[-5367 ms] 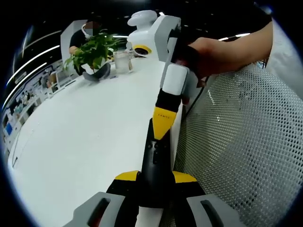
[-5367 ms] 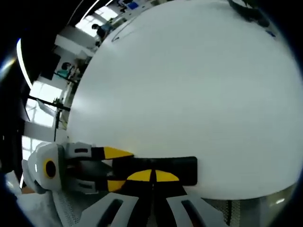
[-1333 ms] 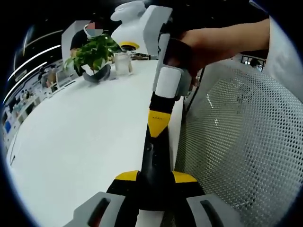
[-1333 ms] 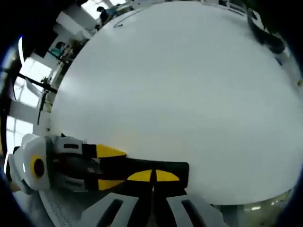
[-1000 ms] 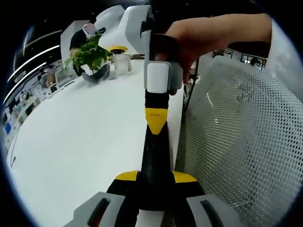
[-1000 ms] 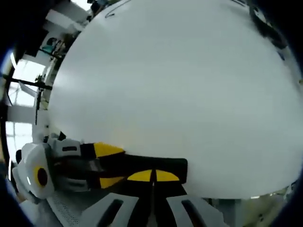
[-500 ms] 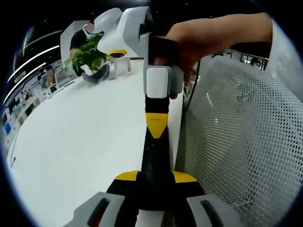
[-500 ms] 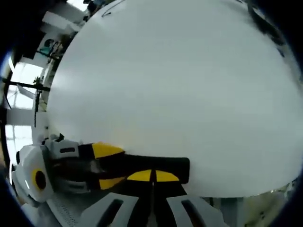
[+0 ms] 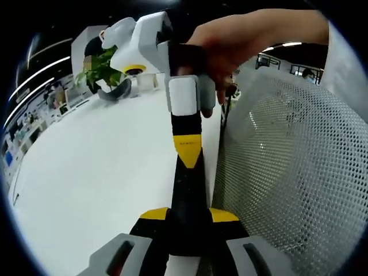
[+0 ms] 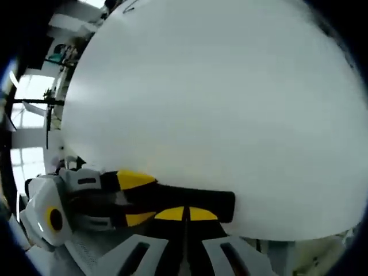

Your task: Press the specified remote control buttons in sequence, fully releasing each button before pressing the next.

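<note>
Beyond the remote, left gripper view adds a plant.

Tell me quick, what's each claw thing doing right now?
Left gripper: fingers shut on the black remote control.
Right gripper: fingers shut, tips on the remote control.

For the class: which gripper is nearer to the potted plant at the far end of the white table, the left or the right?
Right. The right gripper reaches in over the black remote further up the table toward the potted plant. The left gripper clamps the remote's near end, farther away.
</note>
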Available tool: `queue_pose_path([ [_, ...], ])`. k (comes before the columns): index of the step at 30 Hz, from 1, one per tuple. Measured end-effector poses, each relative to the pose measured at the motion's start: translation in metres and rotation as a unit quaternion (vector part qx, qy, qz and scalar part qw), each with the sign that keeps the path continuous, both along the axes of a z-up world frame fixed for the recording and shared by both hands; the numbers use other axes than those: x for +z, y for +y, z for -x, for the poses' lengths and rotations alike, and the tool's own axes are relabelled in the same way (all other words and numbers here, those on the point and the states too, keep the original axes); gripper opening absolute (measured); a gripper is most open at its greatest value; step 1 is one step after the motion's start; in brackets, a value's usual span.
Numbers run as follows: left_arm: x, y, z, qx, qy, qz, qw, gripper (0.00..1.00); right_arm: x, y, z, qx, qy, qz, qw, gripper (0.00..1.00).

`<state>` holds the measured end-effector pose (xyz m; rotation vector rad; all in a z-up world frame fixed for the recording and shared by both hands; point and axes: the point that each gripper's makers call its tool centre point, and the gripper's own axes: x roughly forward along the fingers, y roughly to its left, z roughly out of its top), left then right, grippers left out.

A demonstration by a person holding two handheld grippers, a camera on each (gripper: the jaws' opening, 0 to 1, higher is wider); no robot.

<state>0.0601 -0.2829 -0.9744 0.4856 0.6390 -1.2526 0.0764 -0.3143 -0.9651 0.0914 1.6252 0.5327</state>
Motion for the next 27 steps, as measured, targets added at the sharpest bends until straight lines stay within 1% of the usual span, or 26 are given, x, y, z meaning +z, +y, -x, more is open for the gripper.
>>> queue_pose_path([
  [3, 0.001, 0.000, 0.000, 0.000, 0.000, 0.000, 1.0000, 0.24, 0.001, 0.007, -0.004, 0.008, 0.004, 0.000, 1.0000, 0.00],
  [6, 0.000, 0.001, 0.000, 0.001, 0.001, 0.000, 1.0000, 0.24, 0.000, 0.010, -0.006, 0.013, 0.007, 0.003, 0.9999, 0.00],
  [13, 0.000, 0.001, 0.000, 0.000, 0.000, 0.000, 1.0000, 0.24, -0.004, 0.016, -0.004, 0.022, 0.016, -0.001, 0.9996, 0.00],
  [16, 0.000, 0.001, 0.000, 0.000, 0.000, 0.000, 1.0000, 0.24, -0.007, 0.018, -0.004, 0.027, 0.013, 0.006, 0.9995, 0.00],
  [22, 0.000, 0.001, 0.000, 0.001, 0.001, 0.000, 1.0000, 0.24, -0.007, 0.018, -0.004, 0.045, 0.008, 0.020, 0.9988, 0.00],
  [25, 0.000, 0.001, -0.001, 0.001, 0.000, 0.001, 1.0000, 0.24, -0.008, 0.017, -0.006, 0.043, 0.006, 0.024, 0.9988, 0.00],
  [27, 0.000, 0.001, -0.001, 0.002, 0.000, 0.001, 1.0000, 0.24, -0.009, 0.017, -0.007, 0.042, -0.001, 0.025, 0.9988, 0.00],
])
